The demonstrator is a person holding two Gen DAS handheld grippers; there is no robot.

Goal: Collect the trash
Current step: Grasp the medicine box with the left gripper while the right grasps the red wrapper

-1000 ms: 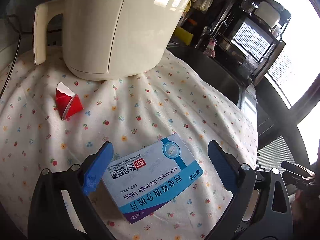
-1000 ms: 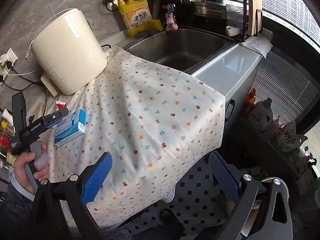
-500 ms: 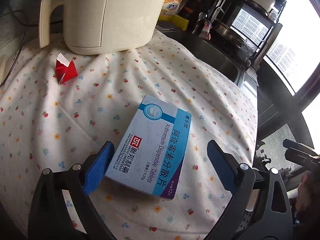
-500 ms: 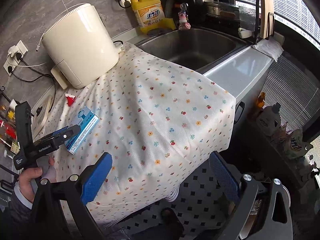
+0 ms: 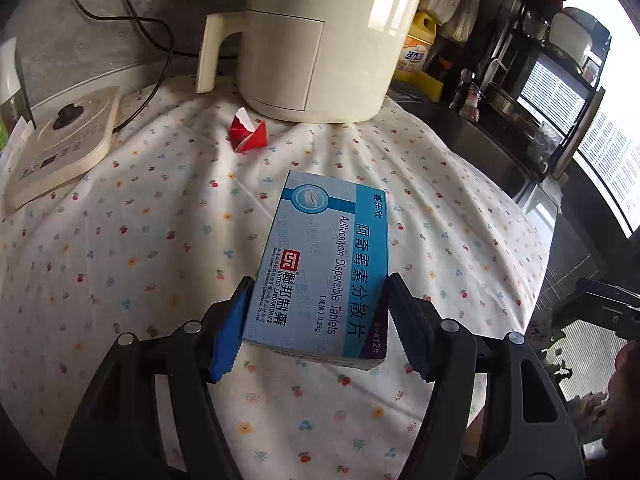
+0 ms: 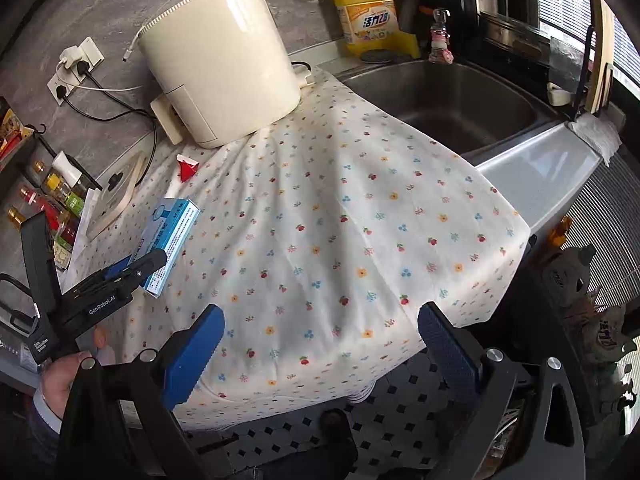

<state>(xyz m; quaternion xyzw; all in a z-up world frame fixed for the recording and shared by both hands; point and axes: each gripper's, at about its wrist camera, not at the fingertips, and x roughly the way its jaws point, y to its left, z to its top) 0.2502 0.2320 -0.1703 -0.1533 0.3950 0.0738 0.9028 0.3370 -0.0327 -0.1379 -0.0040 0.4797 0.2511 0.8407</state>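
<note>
A blue and white medicine box (image 5: 324,264) lies on the flowered cloth (image 5: 160,240). My left gripper (image 5: 320,280) has its jaws closing on the box's near end, and both blue pads touch its long sides. The right wrist view shows the same box (image 6: 170,232) in the left gripper (image 6: 136,264), which a hand holds. A crumpled red wrapper (image 5: 248,136) lies farther back beside the cream appliance (image 5: 320,40). My right gripper (image 6: 322,312) hangs open over the cloth's front edge with nothing between its fingers.
A cream kettle base (image 5: 60,144) with a cord sits at the cloth's left edge. A steel sink (image 6: 452,108) lies to the right, with a yellow detergent bottle (image 6: 368,12) behind it. Bottles and wall sockets crowd the far left. Tiled floor lies below the front edge.
The left gripper drew back and turned until the box lay lengthwise between its fingers, then narrowed from wide open onto the box's sides. The right gripper shifted slightly and stayed open.
</note>
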